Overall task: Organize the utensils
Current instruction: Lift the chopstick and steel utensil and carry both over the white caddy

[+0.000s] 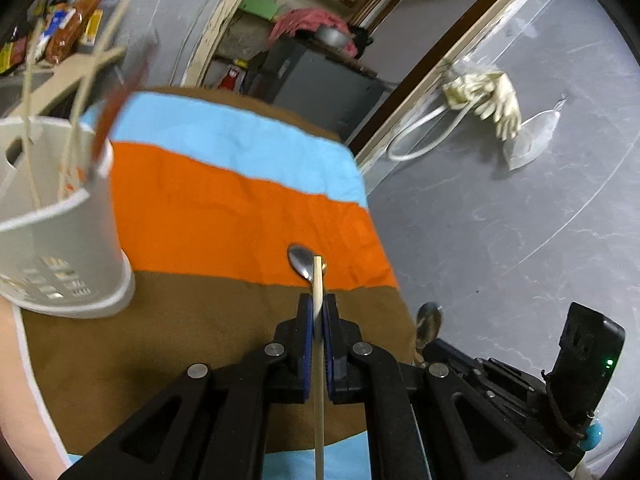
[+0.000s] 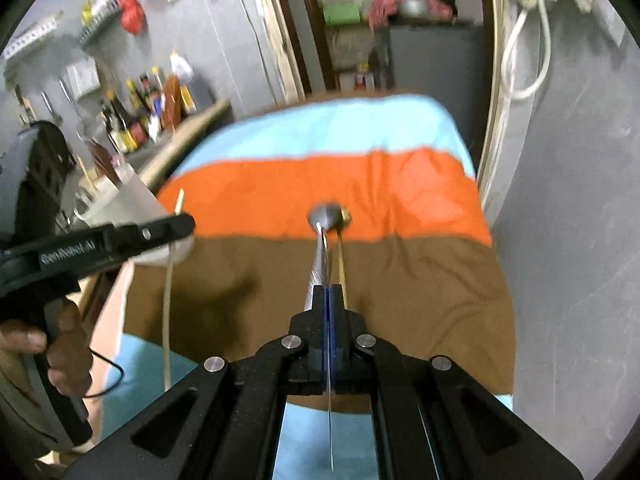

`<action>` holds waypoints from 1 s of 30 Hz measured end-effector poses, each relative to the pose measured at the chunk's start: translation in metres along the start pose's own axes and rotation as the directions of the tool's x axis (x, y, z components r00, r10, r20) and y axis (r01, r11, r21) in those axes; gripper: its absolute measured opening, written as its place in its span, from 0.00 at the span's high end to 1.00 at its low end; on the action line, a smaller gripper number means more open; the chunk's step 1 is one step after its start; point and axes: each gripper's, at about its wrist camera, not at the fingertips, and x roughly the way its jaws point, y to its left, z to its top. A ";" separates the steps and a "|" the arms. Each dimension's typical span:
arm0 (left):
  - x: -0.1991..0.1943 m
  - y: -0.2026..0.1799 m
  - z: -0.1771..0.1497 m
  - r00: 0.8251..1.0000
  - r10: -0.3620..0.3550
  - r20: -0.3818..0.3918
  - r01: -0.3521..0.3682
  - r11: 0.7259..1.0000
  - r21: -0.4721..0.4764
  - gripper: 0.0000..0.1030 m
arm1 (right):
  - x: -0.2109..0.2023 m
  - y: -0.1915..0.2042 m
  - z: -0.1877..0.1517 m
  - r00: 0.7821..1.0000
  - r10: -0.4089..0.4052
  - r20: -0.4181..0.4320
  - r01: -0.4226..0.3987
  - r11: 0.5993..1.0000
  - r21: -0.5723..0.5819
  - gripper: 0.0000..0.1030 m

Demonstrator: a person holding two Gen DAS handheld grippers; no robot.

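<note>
My left gripper [image 1: 318, 308] is shut on a pale wooden chopstick [image 1: 319, 360] that runs back between its blue pads. A metal spoon bowl [image 1: 301, 261] lies on the striped cloth just beyond its tip. The white utensil holder [image 1: 60, 216] stands at the left with several chopsticks and a dark red utensil in it. My right gripper [image 2: 329, 292] is shut on a metal spoon [image 2: 320, 248], its bowl over the orange stripe. A brass-tipped stick [image 2: 341, 252] lies beside it. The left gripper [image 2: 176, 226] with its chopstick shows at the left in the right wrist view.
The table is covered by a brown, orange and blue cloth [image 1: 224, 200]; its right edge drops to a grey floor [image 1: 520, 220]. A shelf of bottles [image 2: 140, 116] stands at the back left. A doorway and dark cabinet [image 1: 320, 80] are behind the table.
</note>
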 end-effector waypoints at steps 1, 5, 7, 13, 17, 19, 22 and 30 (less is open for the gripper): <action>-0.005 -0.001 0.001 1.000 -0.003 0.014 0.003 1.000 0.006 0.95 | -0.005 0.005 0.002 1.000 -0.002 0.029 0.002 1.000 -0.006 0.99; -0.033 -0.003 0.009 0.997 -0.013 0.080 0.009 0.999 0.043 0.95 | -0.029 0.032 0.013 0.987 -0.010 0.163 0.017 0.999 -0.039 0.99; -0.050 -0.003 0.014 0.994 -0.022 0.111 0.016 0.998 0.056 0.95 | -0.039 0.044 0.019 0.975 -0.001 0.223 0.012 0.999 -0.048 0.99; -0.096 0.000 0.036 0.981 -0.044 0.191 0.026 0.995 0.097 0.95 | -0.063 0.085 0.049 0.936 0.044 0.348 -0.016 0.997 -0.082 0.99; -0.123 0.004 0.049 0.968 -0.046 0.247 0.014 0.991 0.130 0.95 | -0.077 0.116 0.068 0.904 0.081 0.419 -0.037 0.993 -0.114 0.99; -0.139 0.008 0.057 0.958 -0.041 0.284 0.000 0.990 0.143 0.95 | -0.086 0.132 0.073 0.889 0.102 0.446 -0.047 0.990 -0.132 0.99; -0.159 0.016 0.065 0.942 -0.028 0.334 -0.022 0.989 0.144 0.95 | -0.096 0.154 0.082 0.864 0.134 0.485 -0.069 0.986 -0.151 0.99; -0.204 0.046 0.101 0.878 -0.002 0.479 -0.054 0.993 0.104 0.95 | -0.117 0.203 0.105 0.785 0.216 0.580 -0.125 0.973 -0.193 0.99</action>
